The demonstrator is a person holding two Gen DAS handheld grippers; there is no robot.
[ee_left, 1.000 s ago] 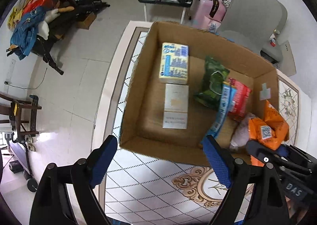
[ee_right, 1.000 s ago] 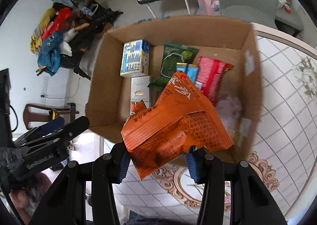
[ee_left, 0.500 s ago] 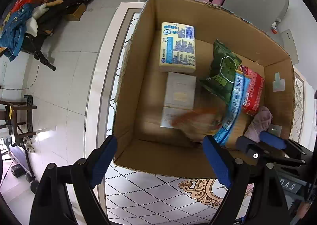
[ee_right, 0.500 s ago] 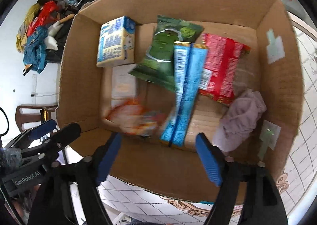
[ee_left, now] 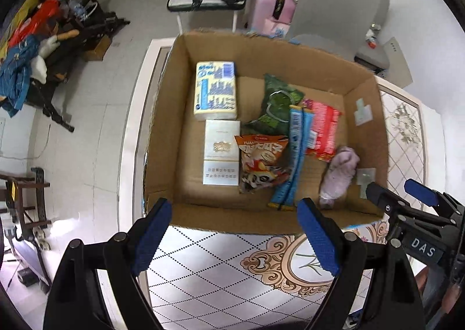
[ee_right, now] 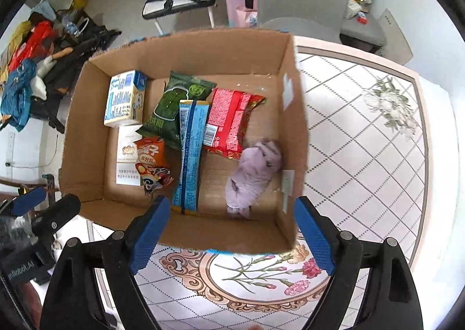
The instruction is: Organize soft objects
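Tabletop's cardboard box point(ee_right: 293, 126) now holds the orange snack bag point(ee_right: 151, 161), apparently dropped by the right gripper point(ee_right: 229, 234), both grippers spread empty.

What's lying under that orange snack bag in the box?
The orange snack bag overlaps the white flat box at its edge, resting otherwise on the cardboard box floor. Anything directly beneath it is hidden.

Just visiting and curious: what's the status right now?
Left gripper and right gripper open, empty. Orange snack bag lies in brown cardboard box. Nothing in the way.
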